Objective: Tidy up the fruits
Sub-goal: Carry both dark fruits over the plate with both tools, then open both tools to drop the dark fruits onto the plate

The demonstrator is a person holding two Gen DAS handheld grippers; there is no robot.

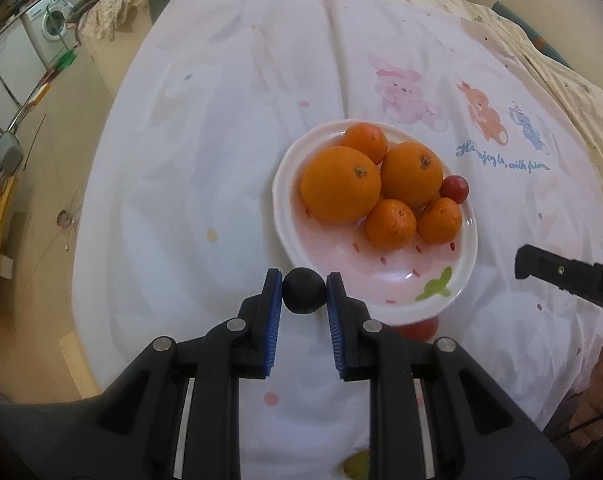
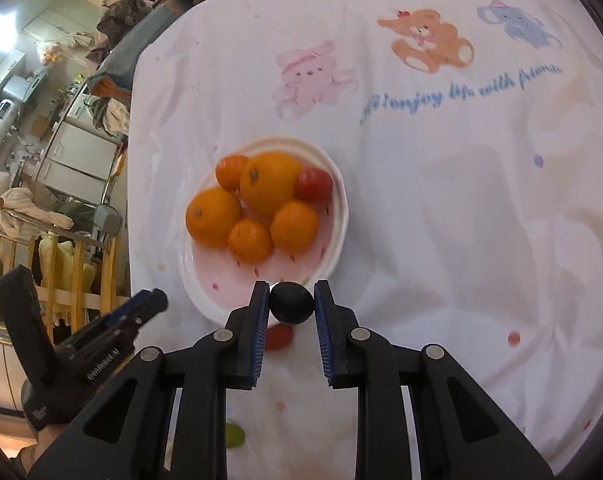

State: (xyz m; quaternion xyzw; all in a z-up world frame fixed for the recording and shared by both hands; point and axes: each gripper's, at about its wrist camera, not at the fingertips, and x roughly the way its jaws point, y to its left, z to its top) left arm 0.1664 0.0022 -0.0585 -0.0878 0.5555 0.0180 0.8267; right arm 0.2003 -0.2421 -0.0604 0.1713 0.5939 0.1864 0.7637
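A white and pink plate (image 1: 385, 280) sits on the white cloth and holds two big oranges (image 1: 340, 185), three mandarins (image 1: 390, 224) and a small red fruit (image 1: 454, 188). My left gripper (image 1: 304, 280) hangs over the plate's near rim, shut on a dark round fruit (image 1: 304, 293). My right gripper (image 2: 292, 289) is also at the near rim of the plate (image 2: 337, 240), shut on another dark round fruit (image 2: 292, 305). A red fruit (image 2: 278, 337) lies on the cloth just in front of the plate. A green fruit (image 2: 234, 435) lies nearer, partly hidden.
The cloth (image 1: 229, 152) has printed bears and blue writing and spreads wide beyond and to the right of the plate. Its left edge drops to a floor with a washing machine (image 1: 49, 20). A wooden rail (image 2: 77, 280) and cupboards stand to the left.
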